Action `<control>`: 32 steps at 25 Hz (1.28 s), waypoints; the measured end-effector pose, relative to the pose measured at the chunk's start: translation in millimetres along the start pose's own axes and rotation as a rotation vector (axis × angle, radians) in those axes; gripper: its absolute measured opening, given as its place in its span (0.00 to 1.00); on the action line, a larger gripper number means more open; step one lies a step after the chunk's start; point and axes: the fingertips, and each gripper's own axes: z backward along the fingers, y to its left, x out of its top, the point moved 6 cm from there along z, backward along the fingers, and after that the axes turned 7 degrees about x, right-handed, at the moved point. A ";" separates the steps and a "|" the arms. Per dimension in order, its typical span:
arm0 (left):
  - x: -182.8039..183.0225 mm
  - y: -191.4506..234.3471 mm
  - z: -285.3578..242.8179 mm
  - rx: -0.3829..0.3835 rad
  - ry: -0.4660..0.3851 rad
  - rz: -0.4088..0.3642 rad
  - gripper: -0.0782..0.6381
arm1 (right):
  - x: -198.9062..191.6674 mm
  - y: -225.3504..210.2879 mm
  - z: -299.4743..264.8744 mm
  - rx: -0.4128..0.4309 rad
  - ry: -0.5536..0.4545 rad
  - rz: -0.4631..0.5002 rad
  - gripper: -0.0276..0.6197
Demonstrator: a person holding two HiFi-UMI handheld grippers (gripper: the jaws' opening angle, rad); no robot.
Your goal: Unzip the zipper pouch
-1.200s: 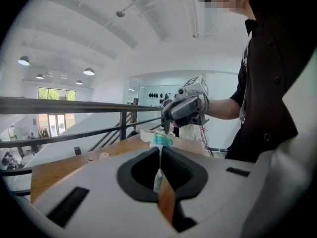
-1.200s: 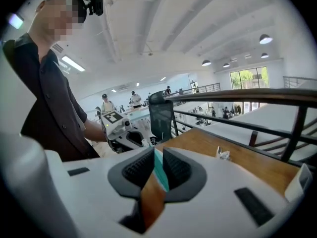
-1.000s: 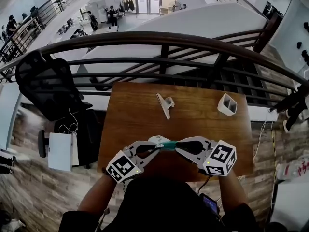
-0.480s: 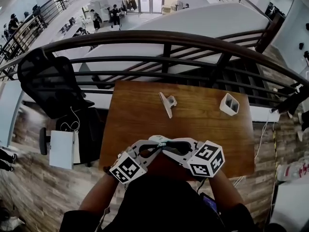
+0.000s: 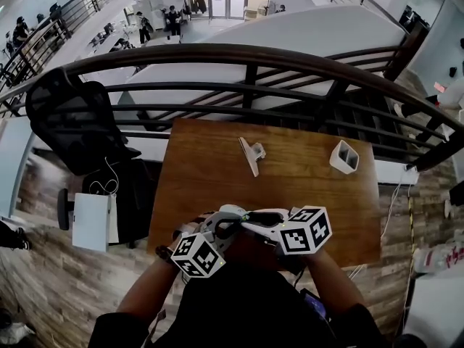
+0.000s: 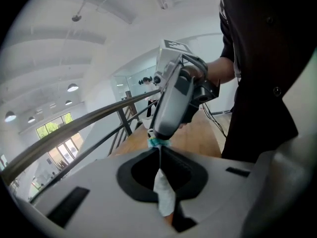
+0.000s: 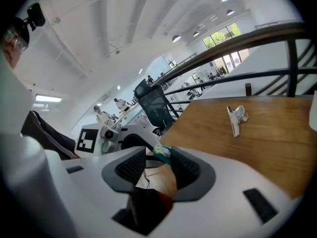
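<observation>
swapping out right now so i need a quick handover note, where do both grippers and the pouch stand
Left gripper: tongs shut on the white fabric of the pouch, over the near edge of the table.
Right gripper: tongs opening; the pouch's teal end sits between them, close to one side, not pinched.
Done: cannot tell how far the zip has run, since the grippers hide most of the pouch.
Left: check the zip. If it is not fully open, probably re-grip the teal end with the right and pull away from the left.
The binder clip and white holder lie farther back on the table.
</observation>
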 end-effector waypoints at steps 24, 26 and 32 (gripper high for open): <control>-4.4 -12.2 -1.7 -0.030 0.008 0.015 0.13 | -19.8 -17.0 18.0 0.105 -0.047 -0.146 0.05; -3.9 -12.2 -2.4 -0.027 0.003 0.019 0.13 | -21.2 -19.0 19.7 0.105 -0.055 -0.156 0.04; 1.8 -9.4 -3.2 -0.007 -0.018 0.031 0.13 | -20.6 -22.1 26.8 0.118 -0.081 -0.168 0.04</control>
